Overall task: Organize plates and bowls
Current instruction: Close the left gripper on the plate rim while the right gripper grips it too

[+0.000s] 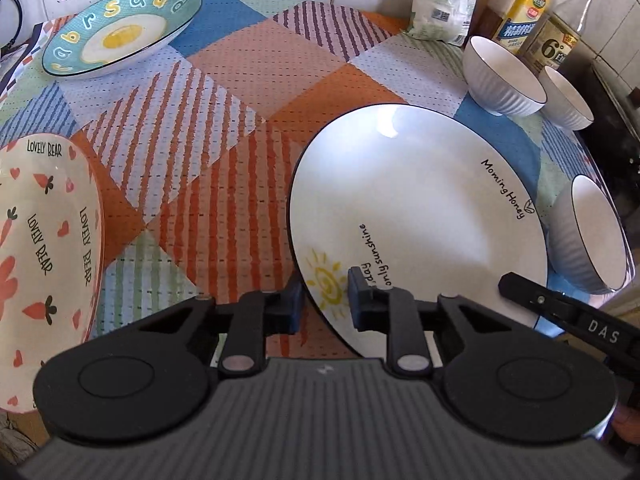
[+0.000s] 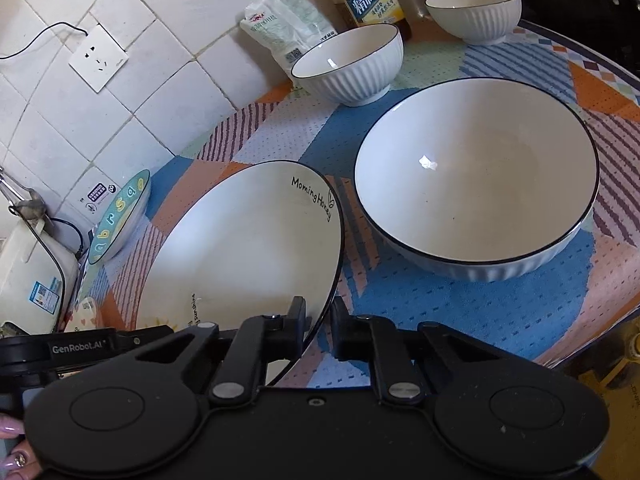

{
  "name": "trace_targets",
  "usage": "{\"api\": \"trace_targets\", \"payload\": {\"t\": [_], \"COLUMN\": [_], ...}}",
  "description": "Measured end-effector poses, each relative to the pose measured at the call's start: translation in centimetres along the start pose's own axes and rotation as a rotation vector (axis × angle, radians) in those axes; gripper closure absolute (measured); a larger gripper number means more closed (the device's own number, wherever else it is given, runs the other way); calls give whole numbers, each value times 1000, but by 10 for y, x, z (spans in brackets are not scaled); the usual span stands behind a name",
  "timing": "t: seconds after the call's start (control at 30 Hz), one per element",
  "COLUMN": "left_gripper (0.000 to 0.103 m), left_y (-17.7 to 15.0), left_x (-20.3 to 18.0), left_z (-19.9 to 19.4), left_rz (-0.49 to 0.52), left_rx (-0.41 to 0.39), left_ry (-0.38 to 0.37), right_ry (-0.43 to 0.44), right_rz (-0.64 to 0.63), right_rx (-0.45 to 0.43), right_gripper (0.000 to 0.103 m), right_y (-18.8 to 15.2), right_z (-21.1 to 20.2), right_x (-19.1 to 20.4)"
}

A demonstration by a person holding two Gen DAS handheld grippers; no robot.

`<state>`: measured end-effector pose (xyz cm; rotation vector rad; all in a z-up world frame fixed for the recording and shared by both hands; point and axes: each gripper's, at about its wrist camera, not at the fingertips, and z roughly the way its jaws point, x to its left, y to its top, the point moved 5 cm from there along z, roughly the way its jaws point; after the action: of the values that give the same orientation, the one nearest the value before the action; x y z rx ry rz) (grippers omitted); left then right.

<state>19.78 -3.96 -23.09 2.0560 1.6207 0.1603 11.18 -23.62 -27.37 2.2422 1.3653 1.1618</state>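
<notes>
A white plate with a sun drawing point(image 1: 420, 208) is held tilted above the patterned table. My left gripper point(image 1: 325, 300) is shut on its near left rim. My right gripper point(image 2: 318, 322) is shut on its near right rim; the same plate fills the left of the right wrist view point(image 2: 240, 248). A large white ribbed bowl point(image 2: 476, 184) stands just right of the plate. Two smaller ribbed bowls point(image 2: 352, 64) point(image 2: 476, 12) stand at the back. A "Lovely Bear" plate point(image 1: 40, 256) lies at the left. A teal egg plate point(image 1: 120, 32) lies at the far left.
Two bottles point(image 1: 520, 12) point(image 1: 560, 36) and a white bag point(image 1: 444, 0) stand at the back by the tiled wall. A white appliance point(image 2: 32, 280) with a cable sits at the left. A dark stove point(image 1: 616, 120) borders the table on the right.
</notes>
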Motion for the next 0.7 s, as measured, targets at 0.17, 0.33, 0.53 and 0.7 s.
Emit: {"api": "trace_targets", "payload": {"t": [0.17, 0.33, 0.53, 0.7], "left_gripper": [83, 83, 83, 83], "left_y": [2, 16, 26, 45], "left_x": [0, 10, 10, 19], "left_z": [0, -6, -22, -37], "left_rz": [-23, -62, 9, 12], "left_rx": [15, 88, 48, 15], "left_ry": [9, -63, -8, 26], "right_ry": [32, 38, 75, 127], "right_rz": [-10, -108, -193, -243], "right_rx": [19, 70, 87, 53], "right_gripper": [85, 83, 80, 80], "right_y": [2, 5, 7, 25], "right_z": [2, 0, 2, 5], "right_x": [-2, 7, 21, 38]}}
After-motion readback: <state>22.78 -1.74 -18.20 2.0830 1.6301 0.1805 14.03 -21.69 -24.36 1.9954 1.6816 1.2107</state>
